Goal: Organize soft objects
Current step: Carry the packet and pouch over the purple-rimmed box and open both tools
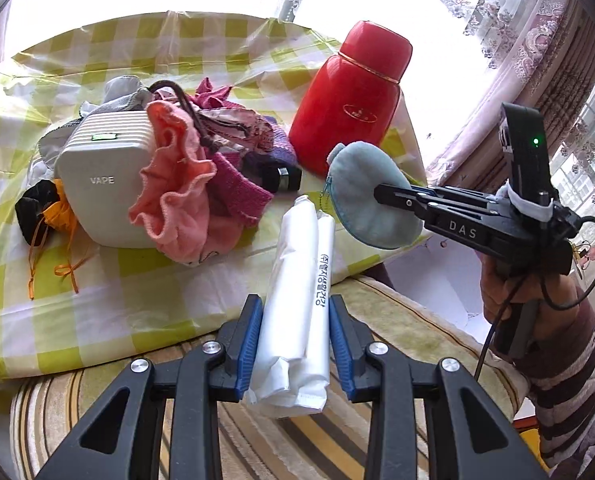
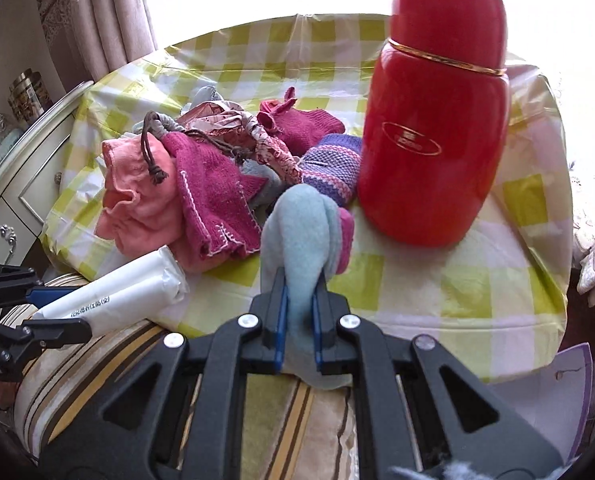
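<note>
L gripper (image 1: 295, 344): I have its jaws clamped on the white rolled pack (image 1: 297, 300), which runs lengthwise between the pads and sticks out well ahead of the tips. R gripper (image 2: 299, 320): jaws pinched together on the light-blue fleece pouch (image 2: 297, 232); most of it flops fwd of the tips. Risks: pouch is held by one edge, so a quick swing could pull it free. Red flask (image 2: 437, 120) stands just right of the R jaws; a sideways sweep may tip it. Cloth pile (image 2: 201, 184) lies ahead-left, may snag.

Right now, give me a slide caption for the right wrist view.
Right gripper shut on a blue pouch beside the red flask and cloth pile.
</note>
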{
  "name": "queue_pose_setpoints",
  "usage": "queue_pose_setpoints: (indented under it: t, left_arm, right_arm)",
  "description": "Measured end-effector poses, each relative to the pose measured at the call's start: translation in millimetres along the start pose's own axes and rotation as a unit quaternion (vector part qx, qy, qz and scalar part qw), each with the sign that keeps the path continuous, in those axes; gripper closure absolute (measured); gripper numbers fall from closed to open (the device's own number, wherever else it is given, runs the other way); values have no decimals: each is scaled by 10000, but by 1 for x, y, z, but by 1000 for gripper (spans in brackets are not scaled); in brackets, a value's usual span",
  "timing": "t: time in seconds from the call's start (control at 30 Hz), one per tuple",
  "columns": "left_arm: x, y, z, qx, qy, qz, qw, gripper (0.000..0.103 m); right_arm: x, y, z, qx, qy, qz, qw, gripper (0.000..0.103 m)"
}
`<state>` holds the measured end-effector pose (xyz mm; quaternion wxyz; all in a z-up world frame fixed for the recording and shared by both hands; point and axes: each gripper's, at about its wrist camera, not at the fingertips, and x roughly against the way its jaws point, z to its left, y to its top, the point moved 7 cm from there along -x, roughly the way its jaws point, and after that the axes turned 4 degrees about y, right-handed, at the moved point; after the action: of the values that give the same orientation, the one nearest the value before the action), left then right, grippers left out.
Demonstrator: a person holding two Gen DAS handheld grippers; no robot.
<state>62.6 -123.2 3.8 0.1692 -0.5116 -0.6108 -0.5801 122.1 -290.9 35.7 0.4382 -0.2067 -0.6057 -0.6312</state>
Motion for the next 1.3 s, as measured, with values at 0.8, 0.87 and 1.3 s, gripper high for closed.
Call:
queue_pose_setpoints:
  t: [0.8,0.87,1.3]
  left_arm:
    - [-67,19,-207,-997,-1654,253,9808,40]
    - [-62,18,-202,-1186,-1525,78,9811,40]
    - [-1,8,-96,-667,-605,-377,9952,40]
  right_arm:
    - [131,-100,-152,-1978,-2289,-35,9531,69]
    - [132,-96,-149,-1898,-2334,-174,9535,48]
    - [69,-60,-65,-924,-1020,186,9903,36]
